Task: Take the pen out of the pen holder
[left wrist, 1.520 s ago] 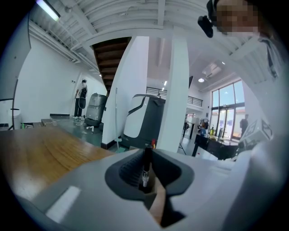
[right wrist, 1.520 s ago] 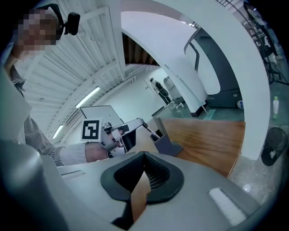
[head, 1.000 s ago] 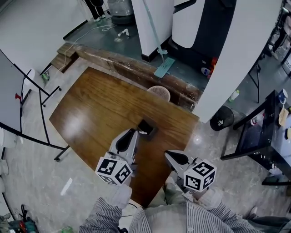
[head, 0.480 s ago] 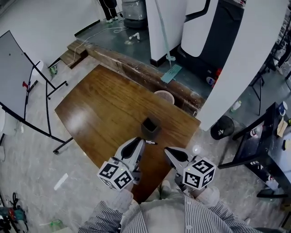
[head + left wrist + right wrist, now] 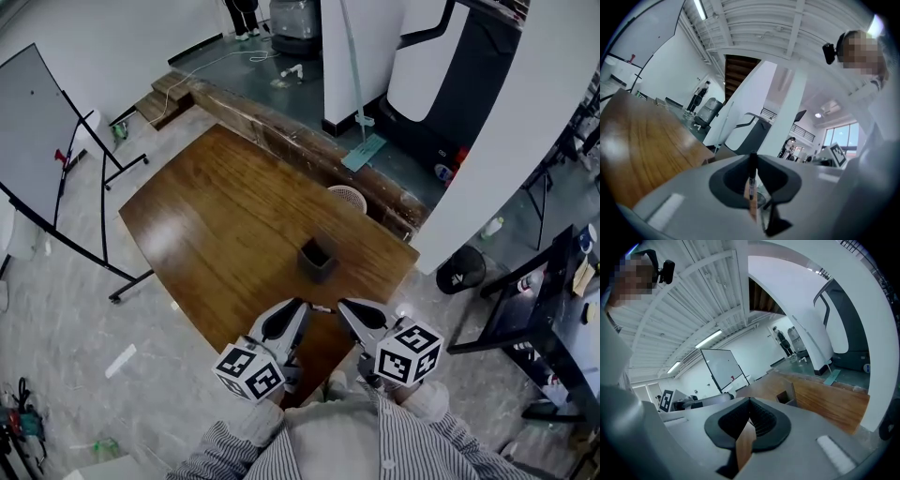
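Observation:
A dark, square pen holder (image 5: 319,259) stands upright on the brown wooden table (image 5: 216,216), towards its near right part; it shows as a small open box (image 5: 785,398) in the right gripper view. My left gripper (image 5: 302,306) is near the table's front corner, well short of the holder, and it is shut on a black pen (image 5: 322,308). In the left gripper view the pen (image 5: 752,176) stands across the jaws of the gripper (image 5: 754,157). Close beside it on the right, my right gripper (image 5: 343,305) (image 5: 750,401) has its jaws together and holds nothing.
A pale round basket (image 5: 348,199) sits at the table's far edge. A long wooden bench (image 5: 281,127) runs behind the table. A whiteboard on a stand (image 5: 42,131) is at the left, and a black bin (image 5: 461,268) and a dark desk (image 5: 553,309) at the right.
The left gripper has drawn back from the pen holder towards the person, carrying the pen clear of it. The right gripper has stayed nearly still.

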The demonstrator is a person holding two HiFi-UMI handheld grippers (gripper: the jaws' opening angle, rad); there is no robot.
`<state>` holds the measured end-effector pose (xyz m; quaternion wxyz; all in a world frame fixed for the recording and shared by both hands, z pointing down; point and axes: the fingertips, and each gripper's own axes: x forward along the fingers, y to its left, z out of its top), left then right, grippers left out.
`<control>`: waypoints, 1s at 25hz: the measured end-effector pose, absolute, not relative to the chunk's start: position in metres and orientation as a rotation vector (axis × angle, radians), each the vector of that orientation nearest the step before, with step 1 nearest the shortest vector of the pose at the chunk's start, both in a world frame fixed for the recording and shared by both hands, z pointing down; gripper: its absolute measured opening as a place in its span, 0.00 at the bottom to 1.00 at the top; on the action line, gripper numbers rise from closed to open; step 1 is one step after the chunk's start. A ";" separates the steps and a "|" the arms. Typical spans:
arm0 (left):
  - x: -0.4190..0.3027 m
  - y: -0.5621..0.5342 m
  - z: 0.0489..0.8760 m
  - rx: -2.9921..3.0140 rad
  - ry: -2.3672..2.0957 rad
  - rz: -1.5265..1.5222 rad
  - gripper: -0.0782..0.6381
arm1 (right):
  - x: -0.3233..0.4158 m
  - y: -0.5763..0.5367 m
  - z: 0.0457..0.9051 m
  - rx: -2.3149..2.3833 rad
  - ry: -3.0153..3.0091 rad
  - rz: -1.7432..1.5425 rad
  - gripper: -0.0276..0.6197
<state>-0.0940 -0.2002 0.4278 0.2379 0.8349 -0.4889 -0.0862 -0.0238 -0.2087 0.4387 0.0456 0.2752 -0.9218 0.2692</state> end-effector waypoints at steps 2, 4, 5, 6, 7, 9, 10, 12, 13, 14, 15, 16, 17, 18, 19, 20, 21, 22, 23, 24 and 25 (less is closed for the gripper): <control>-0.092 -0.195 0.435 2.266 -1.350 -0.239 0.18 | -0.027 -0.207 0.442 0.826 -2.803 0.824 0.04; -0.090 -0.191 0.440 2.246 -1.343 -0.246 0.18 | -0.029 -0.205 0.444 0.815 -2.787 0.815 0.04; -0.088 -0.190 0.442 2.240 -1.337 -0.246 0.18 | -0.029 -0.205 0.445 0.813 -2.781 0.809 0.04; -0.087 -0.189 0.443 2.238 -1.335 -0.242 0.18 | -0.029 -0.204 0.446 0.815 -2.776 0.806 0.04; -0.087 -0.189 0.444 2.240 -1.339 -0.236 0.18 | -0.028 -0.204 0.447 0.818 -2.772 0.805 0.04; -0.088 -0.188 0.445 2.246 -1.358 -0.226 0.18 | -0.029 -0.202 0.451 0.815 -2.763 0.809 0.04; -0.089 -0.188 0.446 2.245 -1.364 -0.226 0.18 | -0.029 -0.200 0.452 0.811 -2.759 0.813 0.04; -0.091 -0.187 0.448 2.232 -1.366 -0.232 0.18 | -0.031 -0.197 0.454 0.799 -2.758 0.826 0.04; -0.091 -0.186 0.449 2.224 -1.365 -0.234 0.18 | -0.032 -0.195 0.454 0.794 -2.760 0.833 0.04; -0.091 -0.185 0.451 2.218 -1.364 -0.232 0.18 | -0.034 -0.194 0.453 0.789 -2.760 0.833 0.04; -0.091 -0.183 0.452 2.213 -1.362 -0.228 0.18 | -0.035 -0.192 0.453 0.785 -2.758 0.827 0.04; -0.090 -0.181 0.453 2.210 -1.360 -0.223 0.18 | -0.036 -0.191 0.454 0.781 -2.755 0.820 0.04; -0.089 -0.180 0.455 2.209 -1.357 -0.219 0.18 | -0.036 -0.189 0.454 0.777 -2.751 0.814 0.04; -0.088 -0.178 0.456 2.208 -1.353 -0.217 0.18 | -0.037 -0.187 0.455 0.774 -2.746 0.811 0.04; -0.088 -0.177 0.457 2.207 -1.347 -0.216 0.18 | -0.037 -0.186 0.456 0.773 -2.742 0.810 0.04; -0.087 -0.177 0.457 2.205 -1.341 -0.219 0.18 | -0.037 -0.184 0.457 0.773 -2.737 0.811 0.04; -0.088 -0.177 0.458 2.201 -1.337 -0.224 0.18 | -0.037 -0.183 0.458 0.776 -2.732 0.813 0.04; -0.088 -0.177 0.458 2.198 -1.336 -0.227 0.18 | -0.037 -0.182 0.459 0.778 -2.727 0.814 0.04; -0.089 -0.177 0.458 2.197 -1.335 -0.227 0.18 | -0.037 -0.181 0.460 0.778 -2.722 0.814 0.04; -0.088 -0.176 0.458 2.196 -1.335 -0.223 0.18 | -0.037 -0.179 0.461 0.778 -2.717 0.813 0.04; -0.088 -0.175 0.459 2.195 -1.332 -0.219 0.18 | -0.037 -0.178 0.462 0.776 -2.713 0.811 0.04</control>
